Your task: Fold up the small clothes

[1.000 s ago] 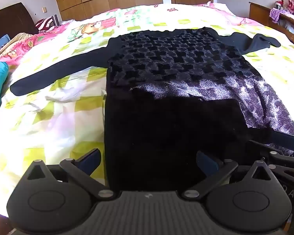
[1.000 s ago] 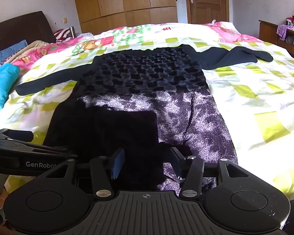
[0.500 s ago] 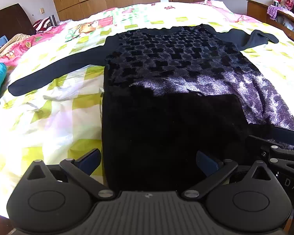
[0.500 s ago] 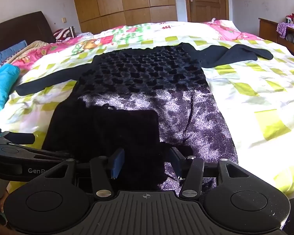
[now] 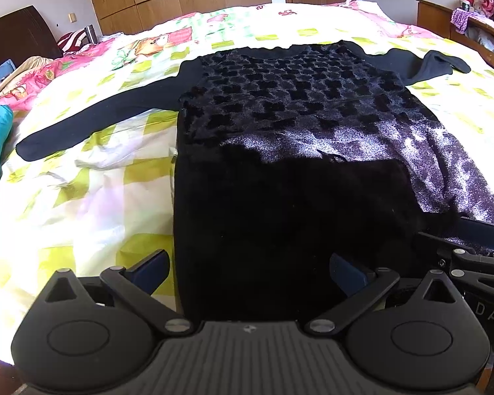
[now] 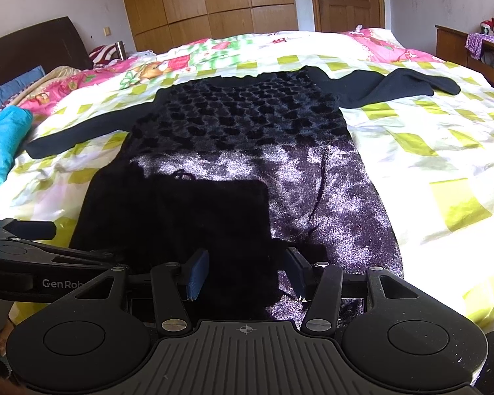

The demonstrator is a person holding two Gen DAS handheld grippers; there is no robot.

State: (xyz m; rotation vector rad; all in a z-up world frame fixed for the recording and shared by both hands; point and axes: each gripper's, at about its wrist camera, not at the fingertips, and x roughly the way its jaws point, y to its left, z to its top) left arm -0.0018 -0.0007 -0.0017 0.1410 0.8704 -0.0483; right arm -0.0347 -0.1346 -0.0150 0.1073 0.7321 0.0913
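a black velvet top (image 5: 280,151) lies flat on the bed (image 5: 82,197), front up, both sleeves spread out to the sides, hem toward me. my left gripper (image 5: 247,270) hangs over the hem's left part with its fingers wide apart, nothing between them. my right gripper (image 6: 245,276) sits over the hem's right part, fingers apart too, though narrower, the fabric showing in the gap. a blue cloth (image 6: 3,144) lies at the bed's left edge.
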